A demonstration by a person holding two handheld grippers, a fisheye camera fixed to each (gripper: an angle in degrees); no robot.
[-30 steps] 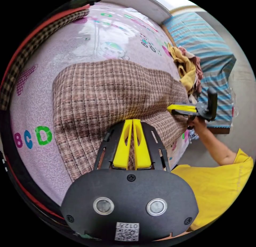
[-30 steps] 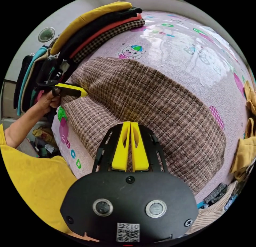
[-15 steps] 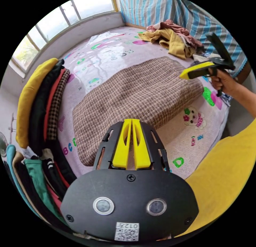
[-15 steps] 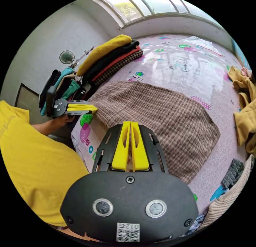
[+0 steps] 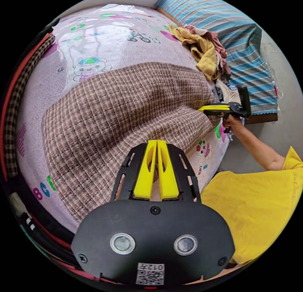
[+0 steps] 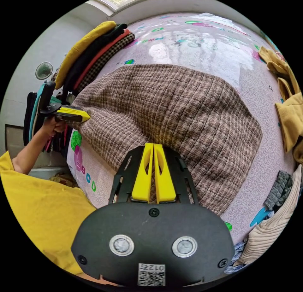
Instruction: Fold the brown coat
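A brown checked coat (image 5: 126,109) lies folded flat on a pink patterned bed cover (image 5: 104,43). The left gripper (image 5: 157,143) sits at the coat's near edge, its yellow jaws pressed together; whether they pinch cloth cannot be told. The right gripper (image 6: 153,146), jaws likewise together, meets the same edge, held by a hand (image 5: 233,123) on an outstretched bare arm. Unfolded clothes (image 5: 205,49) lie heaped beyond.

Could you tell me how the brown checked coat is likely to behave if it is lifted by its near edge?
The brown coat will probably sag and drape rather than hold shape: it already bulges softly on the mat. Its thick, folded look suggests some weight. The coarse weave should grip rather than slip between the left gripper or right gripper.
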